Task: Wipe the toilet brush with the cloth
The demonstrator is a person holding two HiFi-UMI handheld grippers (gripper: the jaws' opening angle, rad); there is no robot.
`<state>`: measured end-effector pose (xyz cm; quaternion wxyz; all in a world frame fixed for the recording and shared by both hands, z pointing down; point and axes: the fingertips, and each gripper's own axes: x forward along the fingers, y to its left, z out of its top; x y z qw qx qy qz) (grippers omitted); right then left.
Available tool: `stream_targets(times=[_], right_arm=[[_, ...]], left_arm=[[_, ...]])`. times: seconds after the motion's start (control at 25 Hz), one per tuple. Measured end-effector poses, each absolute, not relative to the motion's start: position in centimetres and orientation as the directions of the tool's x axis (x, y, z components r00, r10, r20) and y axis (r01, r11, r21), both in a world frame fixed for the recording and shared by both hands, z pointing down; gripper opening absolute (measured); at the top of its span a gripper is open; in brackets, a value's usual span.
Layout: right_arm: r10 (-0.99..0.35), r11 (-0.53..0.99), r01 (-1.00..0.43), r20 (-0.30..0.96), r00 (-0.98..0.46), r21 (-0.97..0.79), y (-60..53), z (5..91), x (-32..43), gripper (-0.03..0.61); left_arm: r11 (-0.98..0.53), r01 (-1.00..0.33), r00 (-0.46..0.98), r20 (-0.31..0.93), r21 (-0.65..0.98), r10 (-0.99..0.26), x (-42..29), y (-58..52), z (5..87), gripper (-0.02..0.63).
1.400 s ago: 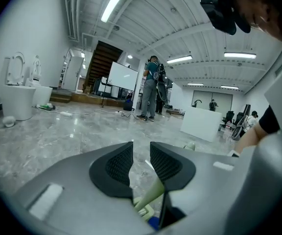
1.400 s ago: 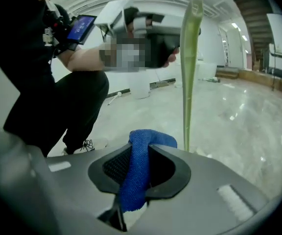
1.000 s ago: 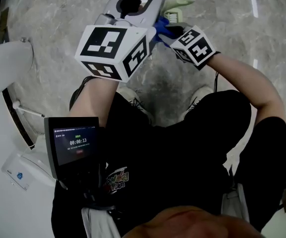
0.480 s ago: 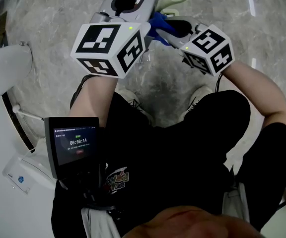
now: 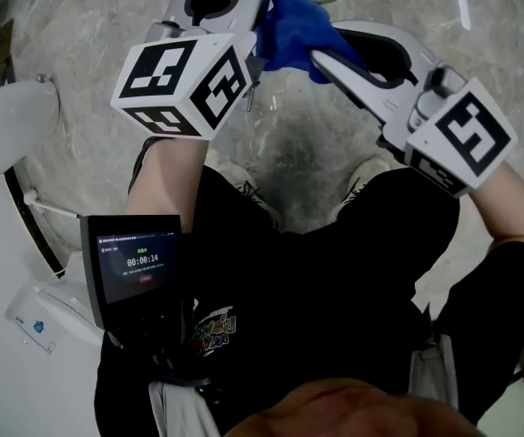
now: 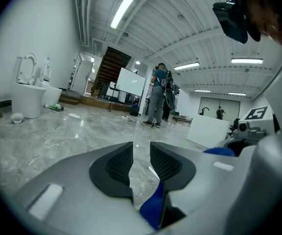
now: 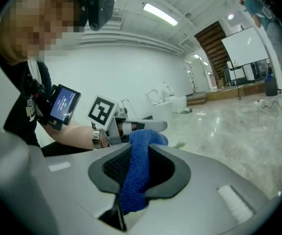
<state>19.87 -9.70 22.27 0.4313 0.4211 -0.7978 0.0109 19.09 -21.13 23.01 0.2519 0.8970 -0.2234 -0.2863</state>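
my right tongs (image 7: 140, 155) pinch the blue cloth (image 7: 133, 180) between their dark pads (image 7: 112, 168). it is a nubbly towelling rag, folded into a thick band that runs up through the jaws and bunches into a rounded lump beyond them. that lump sits just right of my left tongs (image 6: 141, 153), close against their side. the left tongs stand barely apart, with a slit of marble floor (image 6: 58, 136) showing between them and nothing pinched.
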Motion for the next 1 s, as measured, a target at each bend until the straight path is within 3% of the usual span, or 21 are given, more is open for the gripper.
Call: stream_targets(times=[0.28,0.6,0.8,1.0], right_arm=[[-0.766,0.611,-0.684,0.517,-0.382,0.398,-8.9,13.7,16.4,0.087],[-0.885,0.461,-0.698,0.343,-0.315,0.548,-7.6,6.3,19.8,0.087],[-0.953,0.273,-0.748,0.277,-0.124,0.605,-10.3,6.6,27.6,0.087],[-0.890,0.174,-0.751,0.428,0.157,0.637,-14.1,17.9,41.2,0.087]], left_arm=[[-0.792,-0.245,0.751,-0.407,0.559,-0.520,19.6,-20.5,22.5,0.109],[-0.794,-0.243,0.752,-0.409,0.558,-0.517,19.6,-20.5,22.3,0.109],[-0.800,-0.236,0.754,-0.415,0.552,-0.509,19.6,-20.4,22.1,0.109],[-0.800,-0.235,0.756,-0.414,0.552,-0.507,20.0,-20.3,22.1,0.109]])
